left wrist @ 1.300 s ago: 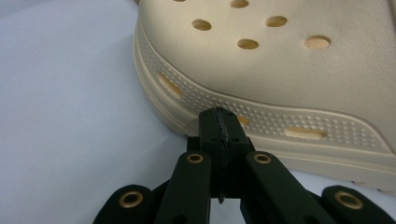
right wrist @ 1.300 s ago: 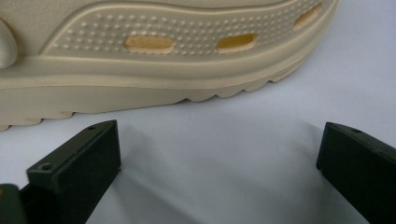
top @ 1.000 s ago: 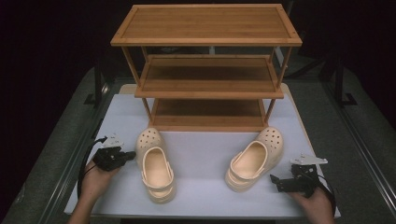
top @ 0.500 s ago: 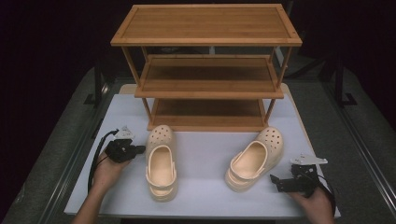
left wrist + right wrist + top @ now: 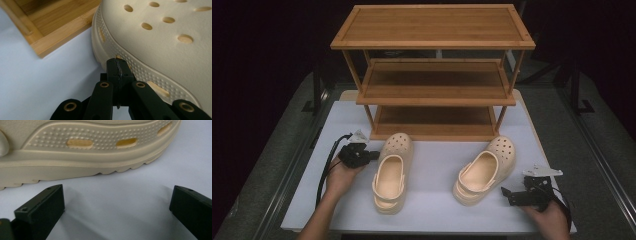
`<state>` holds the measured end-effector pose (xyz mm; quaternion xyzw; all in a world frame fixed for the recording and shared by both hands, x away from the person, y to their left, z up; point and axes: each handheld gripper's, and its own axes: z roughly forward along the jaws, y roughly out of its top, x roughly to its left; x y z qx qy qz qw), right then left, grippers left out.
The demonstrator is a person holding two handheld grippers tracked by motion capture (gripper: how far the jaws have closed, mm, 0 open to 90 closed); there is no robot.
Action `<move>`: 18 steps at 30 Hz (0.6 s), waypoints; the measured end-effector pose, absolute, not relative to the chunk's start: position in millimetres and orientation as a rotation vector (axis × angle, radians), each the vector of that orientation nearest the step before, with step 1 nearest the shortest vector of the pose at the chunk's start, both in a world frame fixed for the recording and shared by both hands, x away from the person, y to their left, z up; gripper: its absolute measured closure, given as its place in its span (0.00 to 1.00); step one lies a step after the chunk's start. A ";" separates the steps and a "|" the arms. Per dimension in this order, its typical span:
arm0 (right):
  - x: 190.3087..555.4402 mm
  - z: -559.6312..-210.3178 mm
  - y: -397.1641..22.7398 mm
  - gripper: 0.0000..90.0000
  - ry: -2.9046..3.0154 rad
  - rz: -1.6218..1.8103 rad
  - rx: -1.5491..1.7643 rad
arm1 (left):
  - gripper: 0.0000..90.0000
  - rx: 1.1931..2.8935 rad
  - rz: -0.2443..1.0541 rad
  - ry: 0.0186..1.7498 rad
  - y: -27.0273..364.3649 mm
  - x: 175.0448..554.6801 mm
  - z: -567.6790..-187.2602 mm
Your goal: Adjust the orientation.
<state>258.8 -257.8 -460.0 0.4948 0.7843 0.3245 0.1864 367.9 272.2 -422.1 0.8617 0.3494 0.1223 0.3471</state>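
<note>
Left gripper [image 5: 371,155] closed, empty, tips against left clog [image 5: 391,171] side; clog's length runs toward rack [image 5: 434,131]. Right gripper [image 5: 507,192] wide open, empty, beside right clog [image 5: 484,169].

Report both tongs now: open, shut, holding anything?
Left tongs: shut, holding nothing, tips against the side of the left clog.
Right tongs: open, empty, apart from the right clog.
</note>
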 end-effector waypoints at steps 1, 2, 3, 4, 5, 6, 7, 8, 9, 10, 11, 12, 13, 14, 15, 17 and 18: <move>258.8 -460.1 -257.9 0.00 2.209 0.914 1.392 | 1.00 2.232 0.314 0.902 269.6 369.3 -421.7; 258.8 -460.0 -257.9 0.00 2.209 0.914 1.393 | 1.00 2.235 0.313 0.898 267.1 370.1 -421.2; 258.8 -460.1 -258.0 0.00 2.209 0.914 1.392 | 1.00 2.237 0.316 0.893 264.3 371.0 -421.0; 258.8 -460.1 -258.0 0.00 2.209 0.914 1.392 | 1.00 2.238 0.313 0.888 260.4 372.1 -421.2; 258.8 -460.0 -258.0 0.00 2.209 0.914 1.392 | 1.00 2.239 0.314 0.883 258.0 372.9 -421.5; 258.8 -460.1 -258.0 0.00 2.209 0.914 1.392 | 1.00 2.239 0.312 0.877 255.2 373.7 -421.9; 258.9 -460.0 -258.0 0.00 2.209 0.914 1.392 | 1.00 2.235 0.305 0.876 252.8 374.4 -422.5; 258.8 -460.1 -258.0 0.00 2.209 0.914 1.392 | 1.00 2.232 0.303 0.875 250.7 375.1 -423.5; 258.8 -460.1 -258.0 0.00 2.209 0.914 1.392 | 1.00 2.244 0.301 0.871 249.1 376.1 -424.0; 258.8 -460.1 -258.0 0.00 2.209 0.914 1.392 | 1.00 2.247 0.303 0.868 247.9 376.5 -424.1; 258.8 -460.1 -258.0 0.00 2.209 0.914 1.392 | 1.00 2.243 0.295 0.865 245.9 377.4 -423.7; 258.9 -460.1 -258.0 0.00 2.209 0.915 1.392 | 1.00 2.240 0.293 0.862 243.3 377.9 -423.5; 258.9 -460.1 -258.0 0.00 2.209 0.914 1.393 | 1.00 2.246 0.294 0.854 240.6 378.5 -422.9; 258.8 -460.1 -258.0 0.00 2.209 0.915 1.393 | 1.00 2.248 0.296 0.851 237.6 378.6 -422.3; 258.8 -460.1 -258.0 0.00 2.209 0.914 1.392 | 1.00 2.250 0.294 0.841 234.6 379.0 -422.1; 258.8 -460.1 -258.0 0.00 2.208 0.915 1.392 | 1.00 2.269 0.303 0.824 229.5 379.1 -421.9; 258.8 -460.1 -258.0 0.00 2.208 0.915 1.392 | 1.00 2.271 0.313 0.822 228.5 378.7 -422.3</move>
